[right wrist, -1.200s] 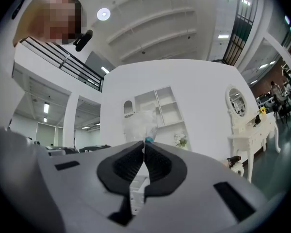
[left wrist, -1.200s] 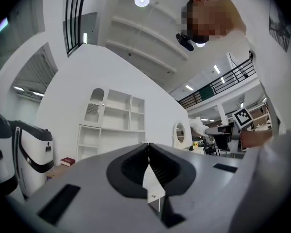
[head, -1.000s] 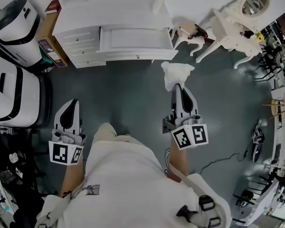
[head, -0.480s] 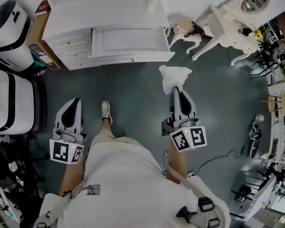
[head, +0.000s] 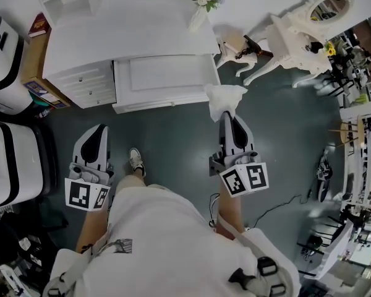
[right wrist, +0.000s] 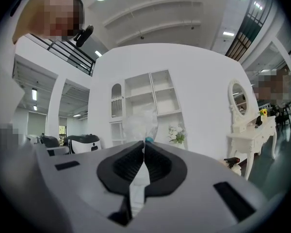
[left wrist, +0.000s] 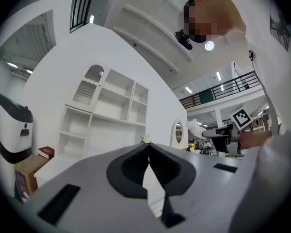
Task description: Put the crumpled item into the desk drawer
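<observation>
**A:** Where is the crumpled item (head: 226,99) right now?

**B:** It is pinched in the right hand-held gripper (head: 229,114), carried above the floor (head: 173,135) just by the front right corner of the desk drawer (head: 164,101), which stands pulled out. The jaws are clamped on a lower fold, and most of the white bundle sticks out past the tips. The right gripper view shows the same thing, with the bundle puffing up beyond the closed jaws.

**A:** And the other side?

**B:** The left hand-held gripper (head: 98,130) has its jaws together with nothing between them. It is held low over the floor, well apart from the drawer.

**A:** How do you expect the item to handle?

**B:** It should be very light and soft. It looks thin, almost see-through at the edges, though I cannot tell whether it is paper or film. It ought to squash easily and spring back a little, so there is nothing to break. I would worry more that it drifts, or snags on the drawer's front wall.

**A:** Is the hold a good one?

**B:** A pinch on one gathered fold seems enough for something this light. I would bring it well inside the drawer before opening the jaws, since a light scrap might cling to them.
</observation>
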Demonstrator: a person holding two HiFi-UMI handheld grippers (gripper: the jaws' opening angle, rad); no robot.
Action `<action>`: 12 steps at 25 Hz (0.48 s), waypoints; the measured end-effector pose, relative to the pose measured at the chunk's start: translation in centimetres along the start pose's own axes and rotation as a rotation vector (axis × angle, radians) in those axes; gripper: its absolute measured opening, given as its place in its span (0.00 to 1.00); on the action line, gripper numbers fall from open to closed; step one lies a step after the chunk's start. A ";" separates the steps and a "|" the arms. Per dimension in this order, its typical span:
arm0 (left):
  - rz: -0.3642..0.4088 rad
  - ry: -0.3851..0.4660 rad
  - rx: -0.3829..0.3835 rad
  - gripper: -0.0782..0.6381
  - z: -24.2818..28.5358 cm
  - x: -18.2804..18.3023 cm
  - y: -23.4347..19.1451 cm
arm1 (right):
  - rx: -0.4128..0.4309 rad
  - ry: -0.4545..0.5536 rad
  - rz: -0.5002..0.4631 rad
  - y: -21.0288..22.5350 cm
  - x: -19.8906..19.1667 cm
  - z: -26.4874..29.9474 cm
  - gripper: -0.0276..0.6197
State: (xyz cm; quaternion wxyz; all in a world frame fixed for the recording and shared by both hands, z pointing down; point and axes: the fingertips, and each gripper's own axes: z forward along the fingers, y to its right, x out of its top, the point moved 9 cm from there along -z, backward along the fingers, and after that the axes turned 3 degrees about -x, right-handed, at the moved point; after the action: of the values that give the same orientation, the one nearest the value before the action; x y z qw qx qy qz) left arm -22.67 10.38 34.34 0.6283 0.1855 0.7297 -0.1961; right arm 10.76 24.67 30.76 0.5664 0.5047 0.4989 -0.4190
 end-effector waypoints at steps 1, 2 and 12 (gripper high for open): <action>-0.006 0.004 -0.011 0.13 1.0 0.0 -1.5 | -0.004 0.003 -0.002 -0.4 0.3 1.6 0.06; -0.011 0.008 -0.022 0.13 2.0 0.0 -2.9 | -0.005 0.004 -0.003 -0.9 0.5 3.1 0.06; -0.062 0.043 -0.075 0.13 7.7 -0.7 -11.3 | -0.035 -0.043 -0.039 -3.4 1.4 11.0 0.06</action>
State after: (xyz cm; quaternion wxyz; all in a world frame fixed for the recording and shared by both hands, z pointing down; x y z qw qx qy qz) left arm -21.97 -3.30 34.65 0.6127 0.1430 0.7552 -0.1838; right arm 9.20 13.32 28.77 0.5776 0.4757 0.5036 -0.4319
